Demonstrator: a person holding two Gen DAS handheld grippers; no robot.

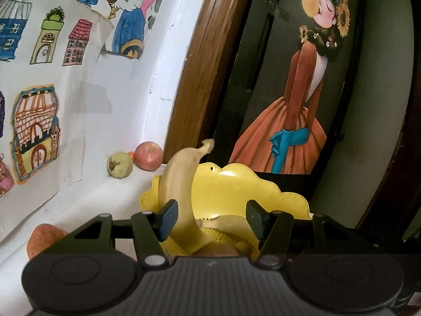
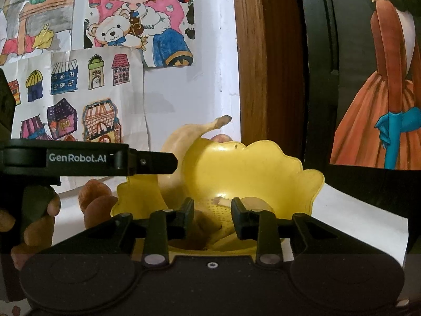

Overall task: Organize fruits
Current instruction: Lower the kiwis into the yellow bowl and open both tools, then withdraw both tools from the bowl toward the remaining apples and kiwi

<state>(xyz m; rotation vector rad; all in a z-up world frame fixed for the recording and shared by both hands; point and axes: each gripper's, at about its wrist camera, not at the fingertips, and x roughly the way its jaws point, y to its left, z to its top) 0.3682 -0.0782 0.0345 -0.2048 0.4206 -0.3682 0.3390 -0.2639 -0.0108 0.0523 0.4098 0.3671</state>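
Note:
A pale yellow banana [image 1: 179,179] stands on end in the yellow scalloped basket [image 1: 276,192], leaning on its left rim with the stem up. My left gripper [image 1: 211,220] is open over the basket, and its left pad rests beside the banana's lower part. In the right wrist view the same banana [image 2: 176,142] rises behind the basket [image 2: 263,163]. My right gripper [image 2: 211,214] hangs open above the basket floor with nothing clamped. More fruit [image 2: 252,202] lies in the bottom, partly hidden by the fingers.
A red apple [image 1: 148,155] and a green fruit [image 1: 119,164] sit against the white wall at the back left. An orange-brown fruit [image 1: 43,239] lies at the left. Drawings cover the wall, and a wooden frame [image 1: 205,65] and a dark painting [image 1: 302,92] stand behind.

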